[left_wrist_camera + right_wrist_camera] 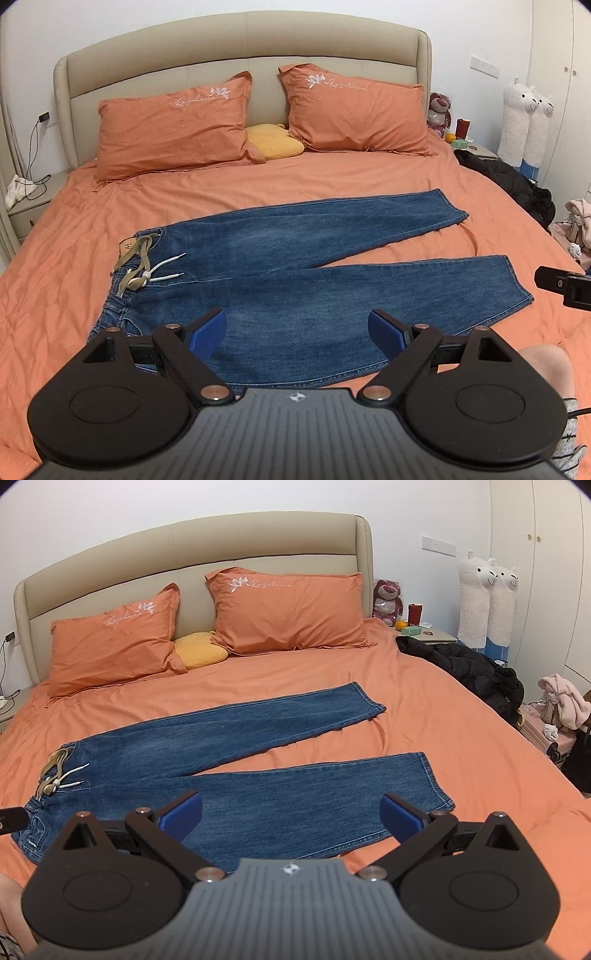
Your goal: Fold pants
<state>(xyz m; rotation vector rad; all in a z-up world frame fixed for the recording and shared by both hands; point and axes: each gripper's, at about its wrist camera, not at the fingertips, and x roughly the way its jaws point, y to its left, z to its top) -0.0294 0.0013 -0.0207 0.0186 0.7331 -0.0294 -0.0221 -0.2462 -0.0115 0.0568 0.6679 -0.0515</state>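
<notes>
left wrist: left claw [297, 334] spread above jeans [295, 266]

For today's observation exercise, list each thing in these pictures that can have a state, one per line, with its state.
jeans: unfolded, flat on the bed, legs spread apart.
drawstring: loose on the waistband.
left gripper: open, holding nothing.
right gripper: open, holding nothing.
pillows: propped against the headboard.
black jacket: crumpled at the bed's edge.

Left claw [297, 332] and right claw [291, 814] side by side, both level, blue-padded jaws spread wide, empty.
</notes>
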